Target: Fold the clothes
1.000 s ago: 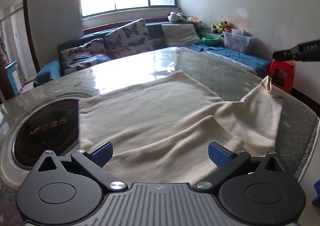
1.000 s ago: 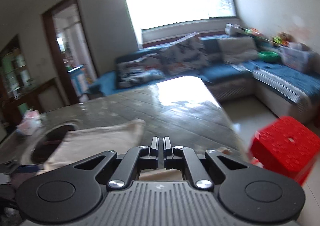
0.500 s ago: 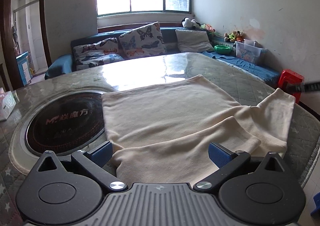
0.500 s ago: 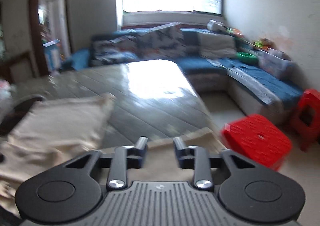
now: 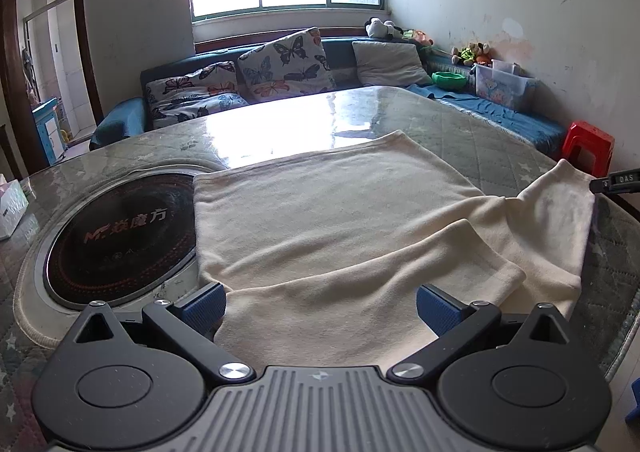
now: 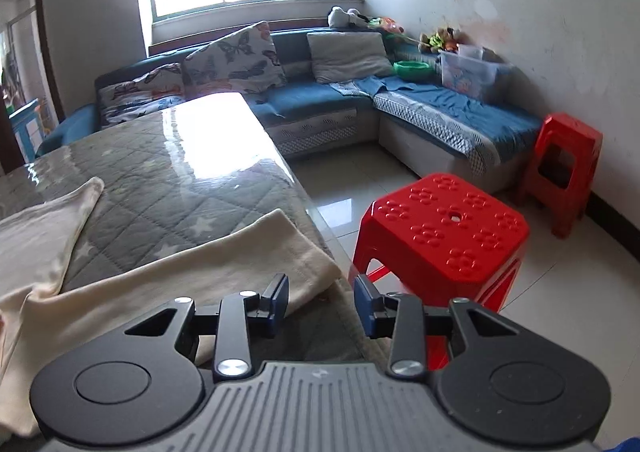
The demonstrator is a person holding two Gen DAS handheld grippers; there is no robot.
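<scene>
on the far left edge of my left view there's a tissue box (image 5: pixel 11 208) sitting on the surface (image 5: pixel 472 132), and just right of it a round black cooktop (image 5: pixel 120 240) set into the top with red lettering on it. the cream garment (image 5: pixel 340 220) covers the middle of the surface, its left edge lying over the rim of that cooktop. it's mostly flat with a few soft wrinkles. one sleeve (image 5: pixel 400 272) is folded in across the near part of the body, and the other sleeve (image 5: pixel 560 208) runs out to the right toward the surface edge.

my left claw (image 5: pixel 320 310) hangs low over the near hem of the garment, jaws spread wide with nothing between them, blue pads either side of the cloth.

over on the right, my right claw (image 6: pixel 322 302) is at the near right corner of the surface, partly open, a narrow-ish gap with nothing in it. the left pad (image 6: pixel 278 300) is just beside the cuff end of the sleeve (image 6: pixel 224 264), can't tell if it's actually touching. the tip of this claw also pokes into the right edge of the left view, right by the sleeve end.

past the surface edge on the right there's a red plastic stool (image 6: pixel 444 228) on the tile floor, another red stool (image 6: pixel 564 168) further back by the wall, and a blue sofa (image 6: pixel 320 100) with butterfly cushions along the far side under the window.
</scene>
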